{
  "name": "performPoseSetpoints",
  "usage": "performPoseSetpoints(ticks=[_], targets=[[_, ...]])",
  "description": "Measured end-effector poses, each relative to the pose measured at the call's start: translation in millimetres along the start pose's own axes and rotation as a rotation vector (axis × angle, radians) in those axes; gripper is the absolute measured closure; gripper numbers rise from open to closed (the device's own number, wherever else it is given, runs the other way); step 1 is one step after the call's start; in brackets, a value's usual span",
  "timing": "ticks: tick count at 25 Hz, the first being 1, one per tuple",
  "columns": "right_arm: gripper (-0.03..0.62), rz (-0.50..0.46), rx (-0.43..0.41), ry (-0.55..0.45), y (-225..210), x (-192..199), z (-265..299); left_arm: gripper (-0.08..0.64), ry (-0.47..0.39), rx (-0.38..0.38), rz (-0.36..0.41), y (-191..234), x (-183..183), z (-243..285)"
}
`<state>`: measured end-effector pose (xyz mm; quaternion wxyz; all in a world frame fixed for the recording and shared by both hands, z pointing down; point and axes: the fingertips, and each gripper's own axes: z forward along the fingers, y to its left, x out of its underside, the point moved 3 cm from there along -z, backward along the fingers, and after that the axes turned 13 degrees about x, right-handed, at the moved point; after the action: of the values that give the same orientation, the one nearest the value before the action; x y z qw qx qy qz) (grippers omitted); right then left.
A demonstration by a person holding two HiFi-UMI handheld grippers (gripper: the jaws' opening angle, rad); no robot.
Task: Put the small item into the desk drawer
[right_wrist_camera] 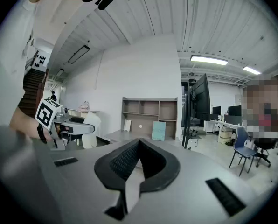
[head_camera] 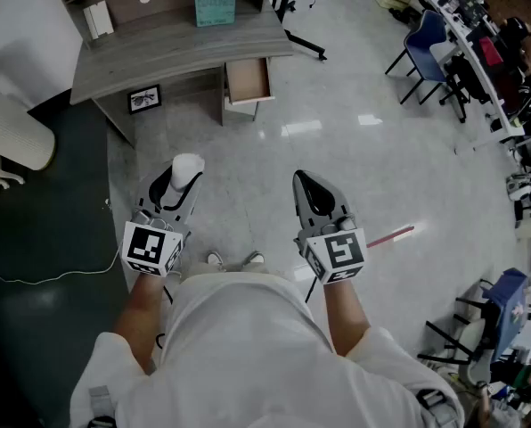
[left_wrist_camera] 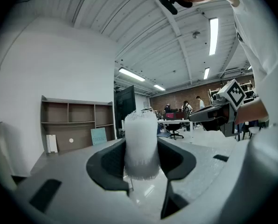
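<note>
Clamping white frosted plastic cylinder (left_wrist_camera: 140,141) upright: left gripper (left_wrist_camera: 141,164). Right gripper (right_wrist_camera: 139,144) jaws pressed together, nothing between. Wooden desk drawer (head_camera: 248,80) stands open.

Office: grey desk (head_camera: 176,47), open drawer (head_camera: 248,80), wall shelves (right_wrist_camera: 149,113), blue chair (head_camera: 423,43), cluttered workstations (head_camera: 466,27).

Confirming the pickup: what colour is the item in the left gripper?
The item is white; left gripper view.

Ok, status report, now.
Left gripper shut on white cylinder. Right gripper shut, empty. Desk drawer open ahead; nothing blocking it.
</note>
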<state>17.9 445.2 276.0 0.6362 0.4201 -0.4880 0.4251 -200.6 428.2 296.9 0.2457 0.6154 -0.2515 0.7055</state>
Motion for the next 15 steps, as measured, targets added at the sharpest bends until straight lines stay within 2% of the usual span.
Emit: performPoseSetpoints(ticks=[3, 8, 12, 15], targets=[[0.595, 0.027, 0.006, -0.01, 0, -1, 1, 0.373, 0.004, -0.004, -0.007, 1, 2, -1], [0.595, 0.124, 0.041, -0.013, -15, 5, -5, 0.373, 0.009, -0.016, -0.067, -6, 12, -5], [0.594, 0.128, 0.022, 0.017, -22, 18, -6, 0.373, -0.002, -0.029, -0.121, -7, 19, -2], [0.594, 0.13, 0.024, 0.035, -32, 31, -7, 0.373, -0.004, -0.041, -0.126, -12, 21, 4]])
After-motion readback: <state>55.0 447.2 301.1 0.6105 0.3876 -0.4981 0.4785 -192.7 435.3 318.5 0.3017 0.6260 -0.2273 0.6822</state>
